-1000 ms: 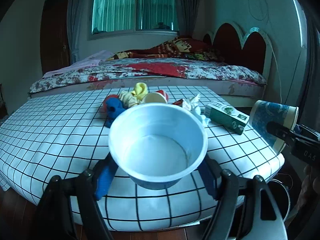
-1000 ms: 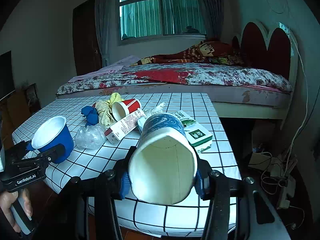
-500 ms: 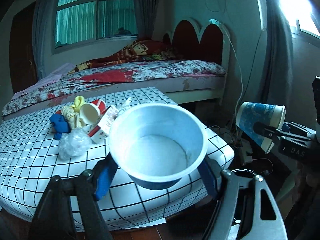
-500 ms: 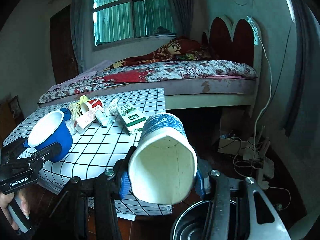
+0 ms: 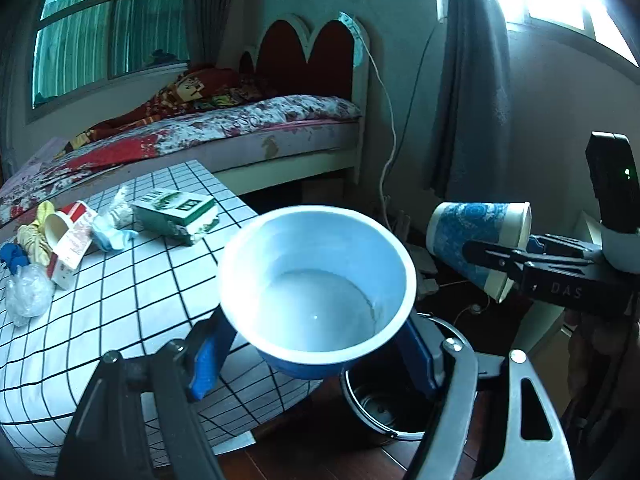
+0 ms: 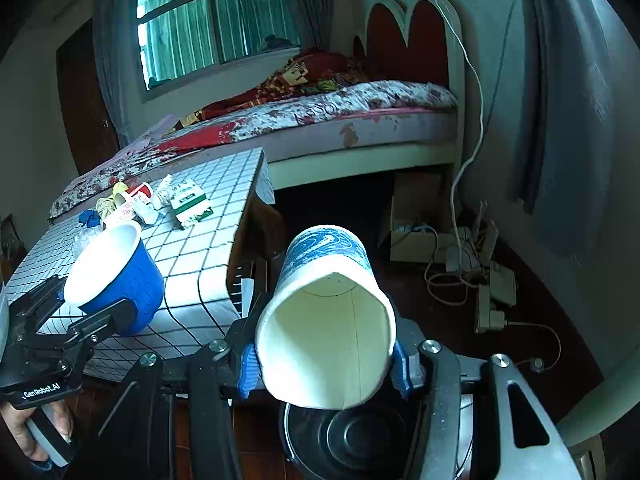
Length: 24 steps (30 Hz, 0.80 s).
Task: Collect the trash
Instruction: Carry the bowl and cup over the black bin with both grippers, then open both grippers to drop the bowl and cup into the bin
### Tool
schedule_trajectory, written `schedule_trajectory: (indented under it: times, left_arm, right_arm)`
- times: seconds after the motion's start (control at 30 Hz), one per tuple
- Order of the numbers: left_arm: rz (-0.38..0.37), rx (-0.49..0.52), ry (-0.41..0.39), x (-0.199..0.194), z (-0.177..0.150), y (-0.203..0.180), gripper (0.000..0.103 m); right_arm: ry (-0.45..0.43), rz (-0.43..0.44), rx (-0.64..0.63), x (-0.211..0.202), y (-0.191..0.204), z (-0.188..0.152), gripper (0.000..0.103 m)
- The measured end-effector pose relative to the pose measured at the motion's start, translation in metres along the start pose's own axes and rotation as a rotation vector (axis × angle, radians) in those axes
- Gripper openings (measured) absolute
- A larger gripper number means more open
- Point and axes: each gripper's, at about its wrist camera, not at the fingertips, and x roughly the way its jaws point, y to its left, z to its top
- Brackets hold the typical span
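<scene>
My left gripper (image 5: 316, 354) is shut on a blue bowl (image 5: 316, 284) with a white inside, held past the table's right edge; the bowl also shows in the right wrist view (image 6: 116, 280). My right gripper (image 6: 324, 364) is shut on a blue patterned paper cup (image 6: 326, 320), squeezed, held above a dark round bin (image 6: 348, 440) on the floor. The cup (image 5: 476, 236) and the bin (image 5: 384, 408) also show in the left wrist view. More trash lies on the checked table (image 5: 120, 288): a green carton (image 5: 176, 210), a red cup (image 5: 66, 220), crumpled plastic (image 5: 28, 294).
A bed (image 6: 320, 116) with a red headboard stands behind the table. Cables, a power strip (image 6: 492, 288) and a cardboard box (image 6: 416, 220) lie on the floor by the wall. A curtain (image 5: 472, 80) hangs at the right.
Both grippers have swung right, away from the table, with the bowl and the cup in them. The bin has come into view under them.
</scene>
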Motion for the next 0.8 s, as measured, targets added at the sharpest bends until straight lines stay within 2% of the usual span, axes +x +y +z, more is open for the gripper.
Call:
schedule_trajectory:
  times: [0.1,0.2,0.5,0.53,0.6,0.63,0.67,0.73,0.8]
  left_arm:
    - [-0.041,0.016,0.027,0.011,-0.005,-0.016,0.076]
    - [-0.085,0.026,0.072,0.025,-0.013,-0.031,0.076]
    - [-0.165,0.048,0.2,0.064,-0.039,-0.063,0.076]
    - [-0.183,0.043,0.213,0.067,-0.041,-0.065,0.076]
    - [-0.235,0.02,0.235,0.076,-0.044,-0.067,0.078]
    - [-0.25,0.006,0.245,0.08,-0.045,-0.068,0.083]
    - [-0.239,-0.01,0.26,0.083,-0.046,-0.067,0.099]
    - [-0.258,-0.057,0.247,0.087,-0.044,-0.06,0.102]
    - [-0.219,-0.073,0.256,0.09,-0.044,-0.057,0.102]
  right_arm:
    - [0.03,0.001,0.018,0.002,-0.014,-0.009,0.054]
    - [0.098,-0.003,-0.001,0.011,-0.024,-0.023,0.054]
    - [0.225,0.015,0.015,0.027,-0.054,-0.055,0.054]
    - [0.239,0.025,0.017,0.029,-0.056,-0.057,0.057]
    - [0.281,0.023,0.023,0.038,-0.062,-0.062,0.069]
    - [0.306,0.005,0.029,0.044,-0.065,-0.065,0.082]
    - [0.326,-0.033,0.033,0.05,-0.069,-0.068,0.089]
    - [0.355,-0.055,0.075,0.057,-0.08,-0.071,0.089]
    - [0.361,-0.076,0.103,0.057,-0.088,-0.072,0.089]
